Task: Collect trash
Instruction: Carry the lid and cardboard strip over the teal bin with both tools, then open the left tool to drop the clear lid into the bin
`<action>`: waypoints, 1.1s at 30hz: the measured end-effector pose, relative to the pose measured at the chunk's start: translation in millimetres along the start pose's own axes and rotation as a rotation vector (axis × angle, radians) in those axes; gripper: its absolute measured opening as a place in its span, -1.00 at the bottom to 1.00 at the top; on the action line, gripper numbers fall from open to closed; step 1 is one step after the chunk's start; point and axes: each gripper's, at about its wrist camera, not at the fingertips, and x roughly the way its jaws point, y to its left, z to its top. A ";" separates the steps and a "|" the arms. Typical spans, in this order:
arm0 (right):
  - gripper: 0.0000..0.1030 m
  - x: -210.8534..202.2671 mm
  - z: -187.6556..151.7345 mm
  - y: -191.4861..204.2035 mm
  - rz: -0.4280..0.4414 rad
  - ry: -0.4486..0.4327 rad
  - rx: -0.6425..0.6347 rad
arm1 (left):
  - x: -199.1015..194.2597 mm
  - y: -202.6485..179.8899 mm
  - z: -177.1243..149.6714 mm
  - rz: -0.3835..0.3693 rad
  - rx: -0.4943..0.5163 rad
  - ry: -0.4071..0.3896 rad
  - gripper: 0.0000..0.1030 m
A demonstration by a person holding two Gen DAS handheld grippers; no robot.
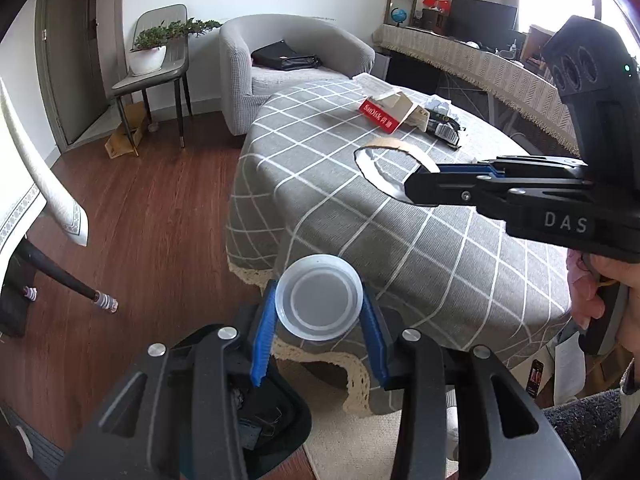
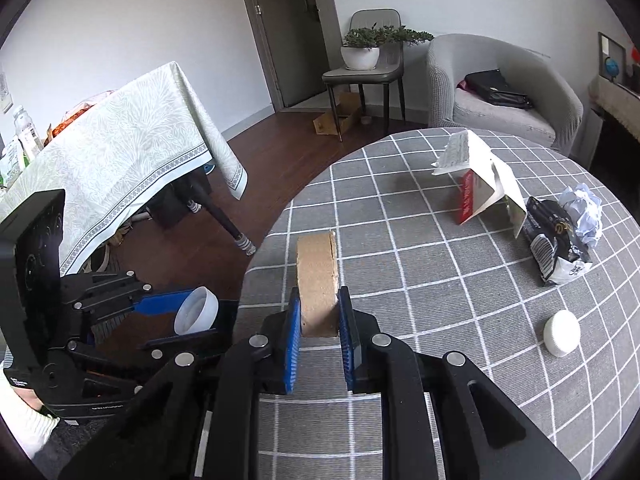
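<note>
My left gripper (image 1: 319, 305) is shut on a clear plastic lid (image 1: 319, 298), held off the table's near edge above a dark bin (image 1: 276, 420); it also shows in the right wrist view (image 2: 188, 322) with the lid (image 2: 197, 311). My right gripper (image 2: 319, 318) is shut on a brown cardboard tape ring (image 2: 318, 280) above the grey checked table (image 2: 440, 288); the ring shows in the left wrist view (image 1: 394, 152). On the table lie a red-and-white torn box (image 2: 480, 184), a black wrapper (image 2: 556, 240), crumpled paper (image 2: 582, 212) and a white cap (image 2: 561, 333).
A second table with a pale cloth (image 2: 120, 152) stands to the left. A grey armchair (image 2: 500, 92) with a black bag and a chair holding a potted plant (image 2: 360, 50) stand at the back. A long desk (image 1: 480, 60) runs along the right.
</note>
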 end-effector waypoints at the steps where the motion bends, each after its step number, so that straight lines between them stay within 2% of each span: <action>1: -0.66 0.1 -0.6 5.4 0.008 -0.001 -0.002 | -0.7 4.3 -3.8 0.005 -0.008 0.007 -0.18; 10: -0.66 14.7 0.5 57.4 0.065 0.017 -0.050 | 6.1 55.0 -46.3 0.056 -0.106 0.101 -0.18; 20: -0.66 60.7 -5.4 106.1 0.116 0.121 -0.119 | 28.5 105.5 -89.0 0.103 -0.193 0.245 -0.18; 33: -0.66 108.1 -6.7 130.0 0.143 0.233 -0.147 | 49.1 123.3 -130.8 0.102 -0.188 0.399 -0.18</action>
